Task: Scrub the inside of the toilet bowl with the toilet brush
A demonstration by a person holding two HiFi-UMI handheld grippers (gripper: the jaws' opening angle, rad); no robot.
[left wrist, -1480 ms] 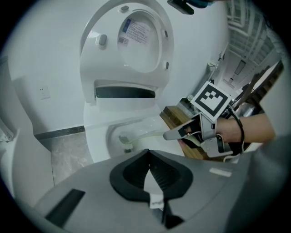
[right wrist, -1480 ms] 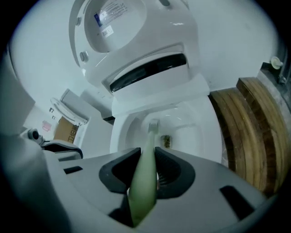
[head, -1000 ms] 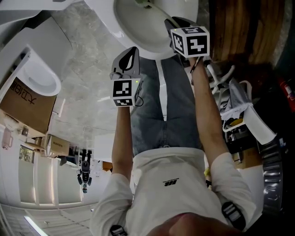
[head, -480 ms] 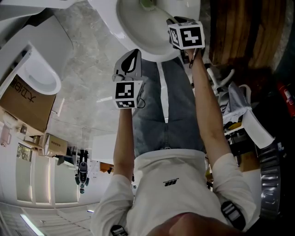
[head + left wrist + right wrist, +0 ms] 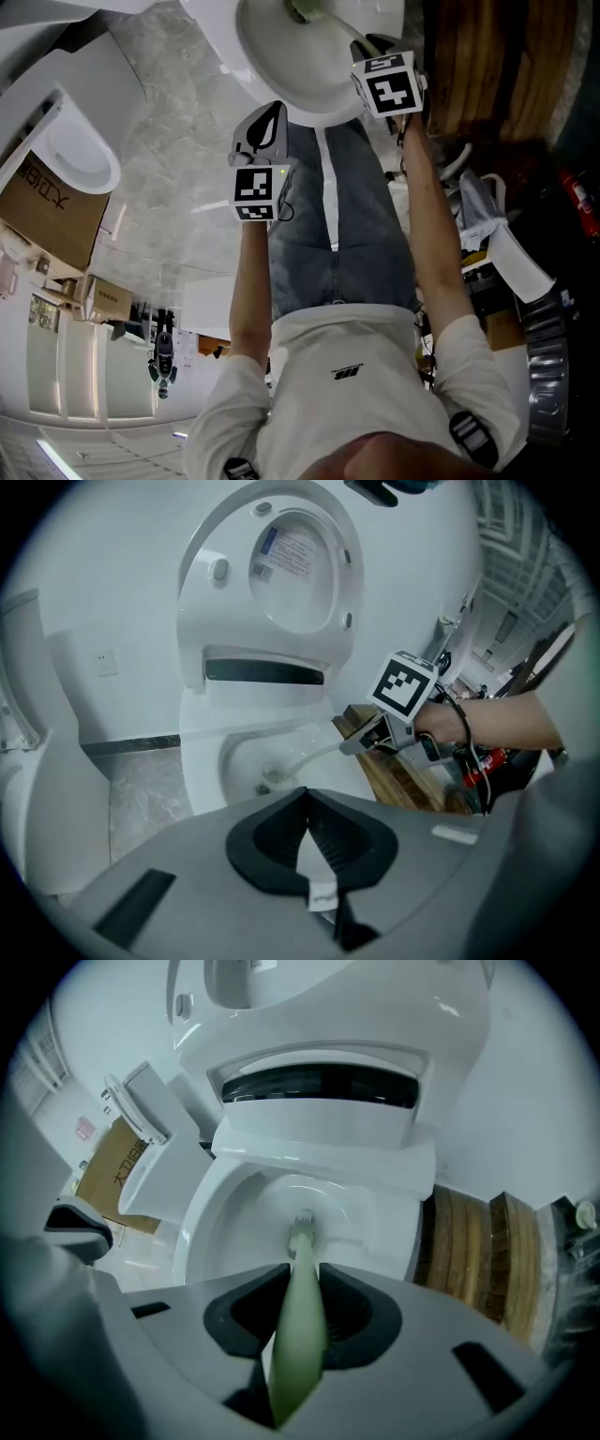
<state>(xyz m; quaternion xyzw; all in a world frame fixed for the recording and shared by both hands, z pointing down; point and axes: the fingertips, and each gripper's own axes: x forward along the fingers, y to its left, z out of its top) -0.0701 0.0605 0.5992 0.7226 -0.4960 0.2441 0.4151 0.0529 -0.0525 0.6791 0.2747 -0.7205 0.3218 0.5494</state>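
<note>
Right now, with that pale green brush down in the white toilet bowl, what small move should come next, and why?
The right gripper is shut on the pale green plastic toilet brush, whose head sits low in the white ceramic toilet bowl, so I'd probably sweep it sideways along the wall.

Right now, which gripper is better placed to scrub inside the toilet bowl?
Right. The right gripper is shut on the toilet brush, whose head is inside the toilet bowl. The left gripper is shut and empty.
</note>
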